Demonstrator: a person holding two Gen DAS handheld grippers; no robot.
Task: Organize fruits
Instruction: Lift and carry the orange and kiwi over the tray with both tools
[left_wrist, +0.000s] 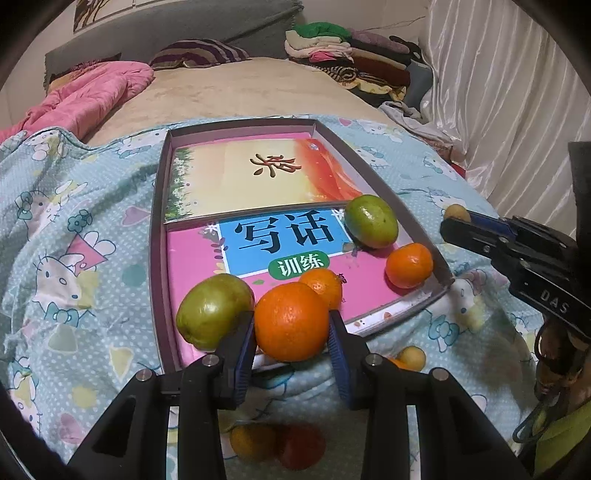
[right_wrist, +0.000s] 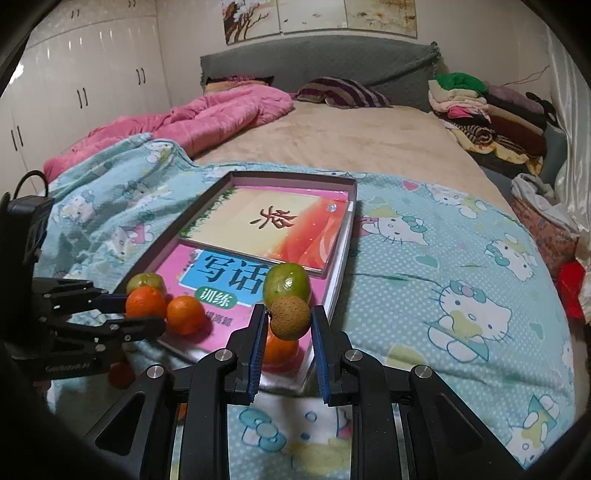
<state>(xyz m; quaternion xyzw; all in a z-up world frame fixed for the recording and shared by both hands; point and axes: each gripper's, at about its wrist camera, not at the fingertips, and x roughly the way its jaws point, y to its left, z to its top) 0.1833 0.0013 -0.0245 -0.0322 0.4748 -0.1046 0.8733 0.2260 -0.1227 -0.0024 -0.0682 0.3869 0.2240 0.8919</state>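
A shallow grey box lid (left_wrist: 157, 236) (right_wrist: 207, 201) lined with books lies on the bed. My left gripper (left_wrist: 291, 328) is shut on a large orange (left_wrist: 291, 320) at the box's near edge; it also shows in the right wrist view (right_wrist: 146, 302). Beside it lie a green fruit (left_wrist: 212, 310), a small orange (left_wrist: 323, 286), another orange (left_wrist: 408, 264) and a second green fruit (left_wrist: 371, 220) (right_wrist: 287, 282). My right gripper (right_wrist: 288, 319) is shut on a small brown fruit (right_wrist: 290, 317) (left_wrist: 456, 213) over the box's right corner.
The box sits on a blue cartoon-cat blanket (right_wrist: 443, 280). Loose fruits lie on the blanket below my left gripper: a yellow one (left_wrist: 251, 441), a red one (left_wrist: 303, 446) and a pale one (left_wrist: 412, 357). A pink quilt (right_wrist: 207, 114) and folded clothes (right_wrist: 491, 107) lie further back.
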